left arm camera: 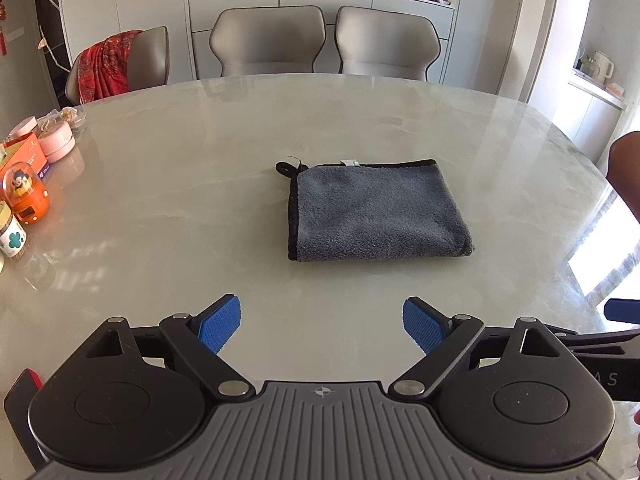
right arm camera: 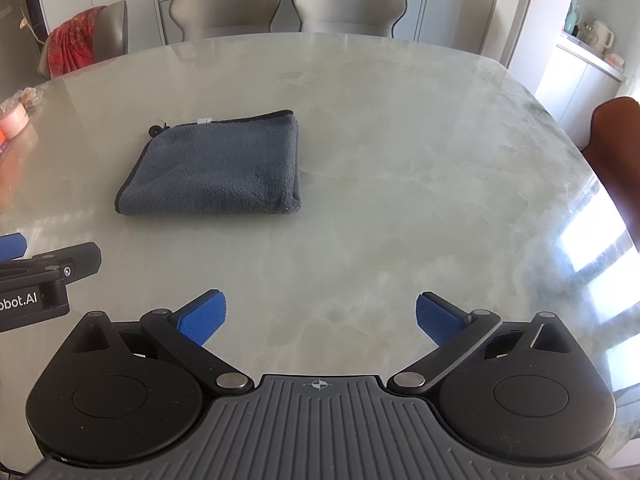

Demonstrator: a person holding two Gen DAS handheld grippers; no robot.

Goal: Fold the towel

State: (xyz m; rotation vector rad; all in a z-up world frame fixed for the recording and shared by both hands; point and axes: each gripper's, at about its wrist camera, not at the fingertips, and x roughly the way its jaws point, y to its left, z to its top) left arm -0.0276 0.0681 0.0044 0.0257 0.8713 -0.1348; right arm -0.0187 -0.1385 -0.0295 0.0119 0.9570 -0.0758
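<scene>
Grey towel (left arm camera: pixel 376 212) lies folded flat mid-worktop (left arm camera: pixel 168 184), long axis left-right, hanging loop at its far-left corner. Left gripper (left arm camera: pixel 322 326) and right gripper (right arm camera: pixel 320 318): fingers spread wide, empty, near the towel.

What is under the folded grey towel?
The grey towel lies flat on the marble table, layers stacked. Only tabletop shows around it; anything between or beneath the layers is covered. Neither claw touches it.
</scene>
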